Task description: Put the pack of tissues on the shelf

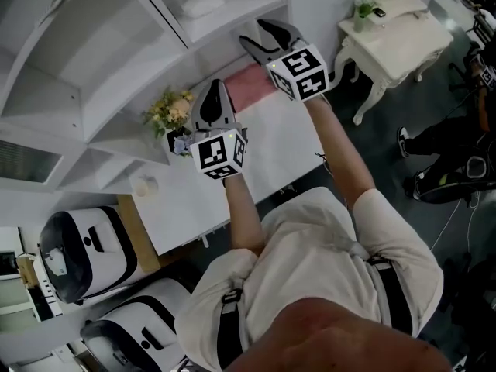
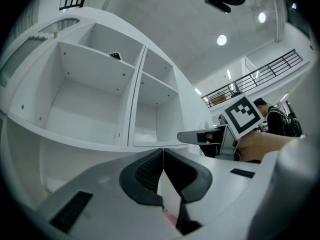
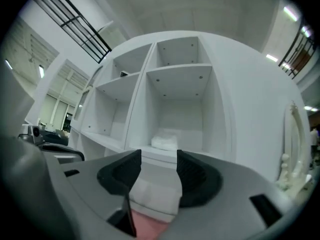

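The white pack of tissues (image 1: pixel 203 4) lies in a compartment of the white shelf (image 1: pixel 116 68); in the right gripper view the pack (image 3: pixel 165 141) rests on the board of the lower right compartment. My right gripper (image 1: pixel 267 37) is raised in front of the shelf, a little below the pack, and its jaws (image 3: pixel 159 166) stand open with nothing held. Through the gap I see a pale surface and a pink cloth (image 3: pixel 150 229). My left gripper (image 1: pixel 215 103) hovers lower and to the left, and its jaws (image 2: pixel 163 156) are shut and empty.
The pink cloth (image 1: pixel 252 86) lies on the white table (image 1: pixel 232 184) under the shelf. A flower bunch (image 1: pixel 172 112) stands at the table's back left. A small white side table (image 1: pixel 395 33) is to the right, white appliances (image 1: pixel 77 254) at lower left, a person (image 1: pixel 457 153) far right.
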`<state>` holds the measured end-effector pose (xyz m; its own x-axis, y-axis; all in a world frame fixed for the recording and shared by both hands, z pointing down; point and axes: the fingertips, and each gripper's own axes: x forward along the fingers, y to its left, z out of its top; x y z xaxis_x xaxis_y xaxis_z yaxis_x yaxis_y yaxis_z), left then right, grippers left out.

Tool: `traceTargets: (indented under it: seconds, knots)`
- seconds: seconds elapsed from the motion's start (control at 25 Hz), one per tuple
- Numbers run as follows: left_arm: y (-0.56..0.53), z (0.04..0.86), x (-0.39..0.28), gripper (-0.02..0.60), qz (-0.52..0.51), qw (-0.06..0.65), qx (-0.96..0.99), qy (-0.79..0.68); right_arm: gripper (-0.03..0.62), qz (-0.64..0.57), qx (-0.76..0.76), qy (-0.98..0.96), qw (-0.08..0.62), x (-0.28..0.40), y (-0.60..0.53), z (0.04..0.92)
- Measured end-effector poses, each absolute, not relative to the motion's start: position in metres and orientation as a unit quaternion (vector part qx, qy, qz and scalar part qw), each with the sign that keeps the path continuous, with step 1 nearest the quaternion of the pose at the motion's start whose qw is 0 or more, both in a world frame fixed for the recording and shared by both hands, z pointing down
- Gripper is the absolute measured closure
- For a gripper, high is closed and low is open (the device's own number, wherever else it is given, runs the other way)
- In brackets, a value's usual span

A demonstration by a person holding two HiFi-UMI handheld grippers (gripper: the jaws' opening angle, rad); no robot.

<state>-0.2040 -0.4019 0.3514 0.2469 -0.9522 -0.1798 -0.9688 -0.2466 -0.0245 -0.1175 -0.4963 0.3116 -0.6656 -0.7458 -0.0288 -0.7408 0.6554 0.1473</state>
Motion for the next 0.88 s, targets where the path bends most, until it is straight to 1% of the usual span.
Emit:
traceTargets:
  seconds: [0.2, 0.36, 0.56, 0.88]
  knots:
    - [-0.378, 0.356, -0.204, 0.571, 0.068, 0.065, -0.783, 0.614, 0.319, -0.053, 0.431, -0.899, -0.047, -0.101, -0.461, 0.330]
    - [-0.357, 0.365, -0.203, 0.571, 0.077, 0.060, -0.779, 0.619, 0.319, -0.031, 0.434, -0.899, -0.057, -0.102, -0.433, 0.359]
    - [-0.336, 0.374, -0.189, 0.571, 0.079, 0.043, -0.784, 0.614, 0.323, -0.049, 0.442, -0.893, -0.077, -0.093, -0.383, 0.356]
    - [-0.298, 0.372, -0.169, 0.571, 0.080, 0.048, -0.790, 0.606, 0.366, -0.022, 0.465, -0.879, -0.102, -0.058, -0.326, 0.371]
